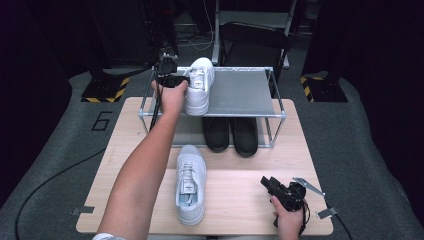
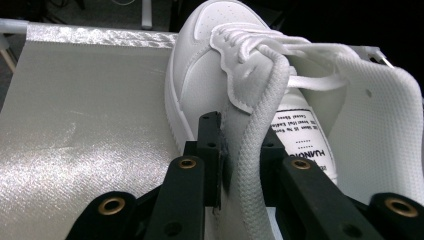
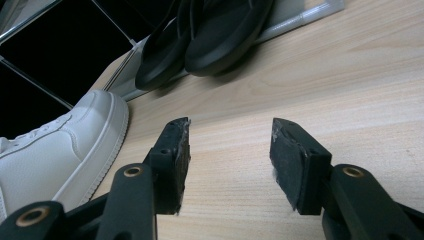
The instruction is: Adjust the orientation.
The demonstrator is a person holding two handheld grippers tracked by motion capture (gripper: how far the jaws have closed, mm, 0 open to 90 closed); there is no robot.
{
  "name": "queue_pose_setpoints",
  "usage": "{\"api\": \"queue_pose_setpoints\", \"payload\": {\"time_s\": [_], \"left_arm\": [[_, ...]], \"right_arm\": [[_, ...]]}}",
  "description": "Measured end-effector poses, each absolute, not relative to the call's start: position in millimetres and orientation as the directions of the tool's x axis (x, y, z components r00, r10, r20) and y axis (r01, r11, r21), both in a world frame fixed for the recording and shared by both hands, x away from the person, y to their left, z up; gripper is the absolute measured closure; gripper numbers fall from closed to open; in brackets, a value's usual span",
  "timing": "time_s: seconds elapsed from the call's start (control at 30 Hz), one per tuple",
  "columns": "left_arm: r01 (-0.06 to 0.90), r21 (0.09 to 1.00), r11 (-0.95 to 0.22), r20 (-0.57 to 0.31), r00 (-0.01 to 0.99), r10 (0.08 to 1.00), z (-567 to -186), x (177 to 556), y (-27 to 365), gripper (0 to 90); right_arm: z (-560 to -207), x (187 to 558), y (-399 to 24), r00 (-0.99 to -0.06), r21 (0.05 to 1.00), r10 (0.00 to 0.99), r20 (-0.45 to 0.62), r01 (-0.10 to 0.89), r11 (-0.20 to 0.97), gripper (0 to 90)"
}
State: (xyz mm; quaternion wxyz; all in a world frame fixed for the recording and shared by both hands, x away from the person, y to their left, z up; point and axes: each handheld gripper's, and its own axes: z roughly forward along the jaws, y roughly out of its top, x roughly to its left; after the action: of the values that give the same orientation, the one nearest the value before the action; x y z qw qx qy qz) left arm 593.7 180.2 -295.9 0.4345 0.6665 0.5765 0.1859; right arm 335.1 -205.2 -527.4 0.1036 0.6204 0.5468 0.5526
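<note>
High view | left gripper (image 1: pixel 176 80) fingers (image 2: pixel 210 145) pinch white leather sneaker (image 1: pixel 199 85) collar on grey metal rack top shelf (image 1: pixel 240 92), far left | right gripper (image 1: pixel 280 190) fingers spread, idle over desk (image 1: pixel 240 200) | risk: sneaker overhangs near edge, early release may tip it off.

Bare forearms, left gripper (image 1: pixel 172 80) and right gripper (image 3: pixel 227 160) black, brass-ringed screw holes, black cables, grey three-cornered plate
</note>
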Motion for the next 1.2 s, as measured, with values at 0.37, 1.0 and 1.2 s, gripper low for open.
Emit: {"api": "queue_pose_setpoints", "payload": {"time_s": [0.37,1.0,1.2], "left_arm": [[0.578,0.816,0.016,-0.235,0.305,0.923,-294.2,593.5,185.3,49.9],[0.514,0.854,-0.08,-0.166,0.415,0.895,-257.3,542.2,202.7,47.4],[0.488,0.868,-0.088,-0.162,0.447,0.88,-256.1,514.4,215.8,47.9]], "right_arm": [[-527.4,335.2,-204.7,-0.21,0.732,0.792,0.573,0.565,-0.38,49.9],[-526.7,334.9,-200.0,-0.212,0.741,0.806,0.552,0.567,-0.359,49.6],[-523.8,334.1,-185.7,-0.265,0.776,0.832,0.488,0.568,-0.275,49.5]]}}
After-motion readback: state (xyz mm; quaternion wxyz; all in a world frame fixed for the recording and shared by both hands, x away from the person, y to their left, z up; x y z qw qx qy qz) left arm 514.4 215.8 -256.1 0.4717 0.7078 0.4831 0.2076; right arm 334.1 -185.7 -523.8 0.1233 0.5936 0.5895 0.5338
